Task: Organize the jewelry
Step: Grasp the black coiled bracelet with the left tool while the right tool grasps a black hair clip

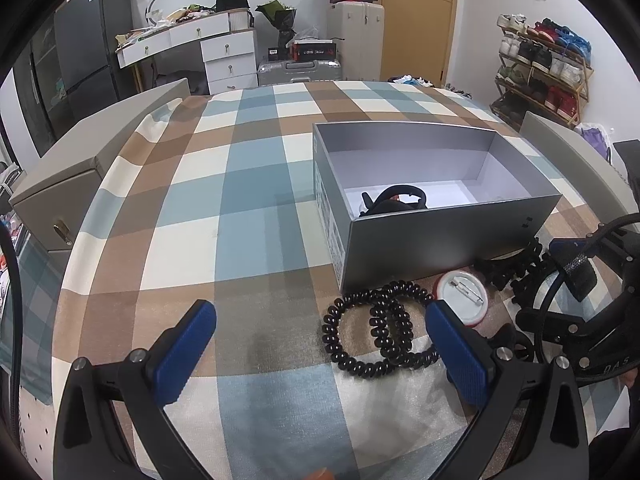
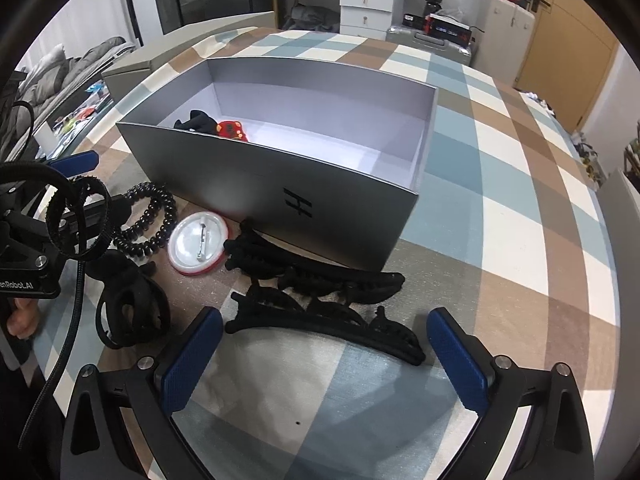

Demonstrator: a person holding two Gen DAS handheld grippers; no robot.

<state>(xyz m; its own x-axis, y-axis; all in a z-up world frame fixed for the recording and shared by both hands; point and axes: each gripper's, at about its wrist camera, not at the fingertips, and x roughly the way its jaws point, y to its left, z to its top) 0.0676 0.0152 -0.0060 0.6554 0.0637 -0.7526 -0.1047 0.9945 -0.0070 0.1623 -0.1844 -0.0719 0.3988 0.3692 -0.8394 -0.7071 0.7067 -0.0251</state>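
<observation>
The left gripper [image 1: 320,344] is hovering low over the checked tablecloth [image 1: 248,184] with its blue fingers spread wide and nothing between them; its right finger [image 1: 456,352] is sitting just over the edge of the black coiled hair ties [image 1: 372,332], which are lying looped over each other on the cloth in front of the gray box [image 1: 448,232]. Just beside the ties, a round pin badge [image 1: 464,296] is lying face down, showing its white back, red rim and metal pin. The box is standing open on the table, and inside it, in the near left corner, a black hair clip [image 1: 400,198] is resting next to a small red piece [image 2: 231,130]. The right gripper [image 2: 324,352] is also hanging open, its fingers wide apart and holding nothing, with a long black hair claw [image 2: 332,322] lying on the cloth between and just ahead of them. A second long black claw [image 2: 320,268] is lying behind the first, close against the box's front wall. Left of these, another black hair piece [image 2: 128,308] is sitting on the cloth near the badge. In the right wrist view the left gripper's frame is showing at the left edge, with black cables looping around it.
</observation>
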